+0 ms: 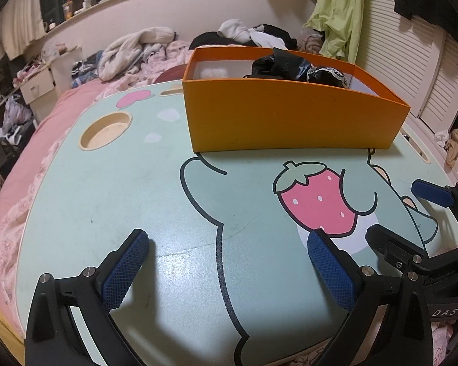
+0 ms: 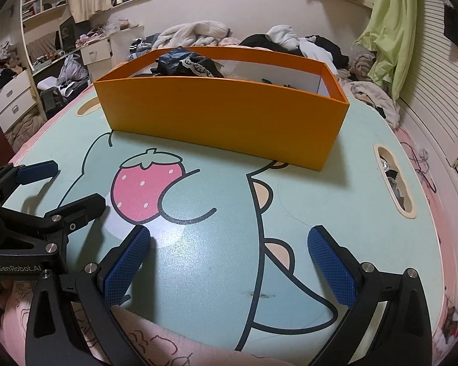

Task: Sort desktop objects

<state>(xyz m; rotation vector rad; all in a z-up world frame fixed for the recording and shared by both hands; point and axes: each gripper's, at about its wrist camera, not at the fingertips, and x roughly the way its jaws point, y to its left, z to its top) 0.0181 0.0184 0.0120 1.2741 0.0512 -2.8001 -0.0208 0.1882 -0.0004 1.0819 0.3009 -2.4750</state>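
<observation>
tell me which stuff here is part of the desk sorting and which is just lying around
Part of the job:
- orange box on the lap table
- black items already inside it
- left tool and right tool, both open and empty

Just lying about:
- clothes pile on the bed
- green garment hanging

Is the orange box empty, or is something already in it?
Not empty. The orange box stands upright and open-topped on the lap desk, with crumpled black fabric rising above its rim.
</observation>
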